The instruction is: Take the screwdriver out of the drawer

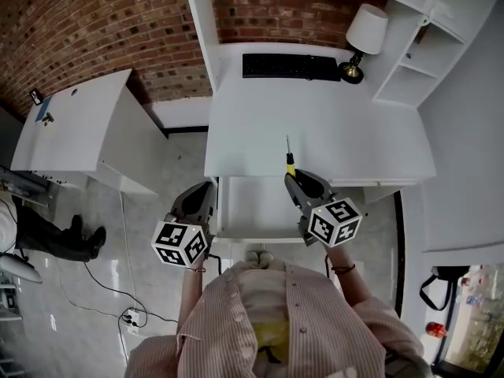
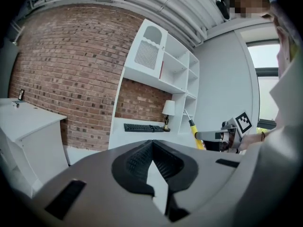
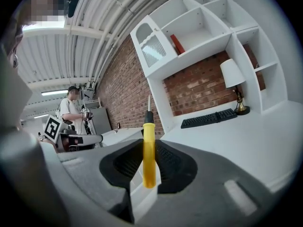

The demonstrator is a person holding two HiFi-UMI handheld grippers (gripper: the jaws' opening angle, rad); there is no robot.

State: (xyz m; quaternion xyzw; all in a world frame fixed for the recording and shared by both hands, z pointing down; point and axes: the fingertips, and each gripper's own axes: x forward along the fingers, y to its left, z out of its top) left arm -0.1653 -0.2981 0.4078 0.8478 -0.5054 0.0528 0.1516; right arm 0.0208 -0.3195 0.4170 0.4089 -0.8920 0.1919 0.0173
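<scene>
My right gripper (image 1: 294, 179) is shut on a yellow-handled screwdriver (image 1: 289, 161). It holds the tool above the front edge of the white desk (image 1: 315, 124), with the thin shaft pointing away from me. In the right gripper view the screwdriver (image 3: 148, 150) stands upright between the dark pads (image 3: 166, 161). The white drawer (image 1: 256, 209) under the desk is pulled out below both grippers. My left gripper (image 1: 201, 198) hovers at the drawer's left side. In the left gripper view its tips (image 2: 152, 144) meet with nothing between them, and the screwdriver (image 2: 194, 131) shows at the right.
At the back of the desk lie a black keyboard (image 1: 290, 66) and a lamp (image 1: 364, 38), with white shelves (image 1: 425, 46) to the right. To the left stands a white cabinet (image 1: 75, 128). Cables and a power strip (image 1: 130, 317) lie on the floor. Another person (image 3: 73, 110) stands far off.
</scene>
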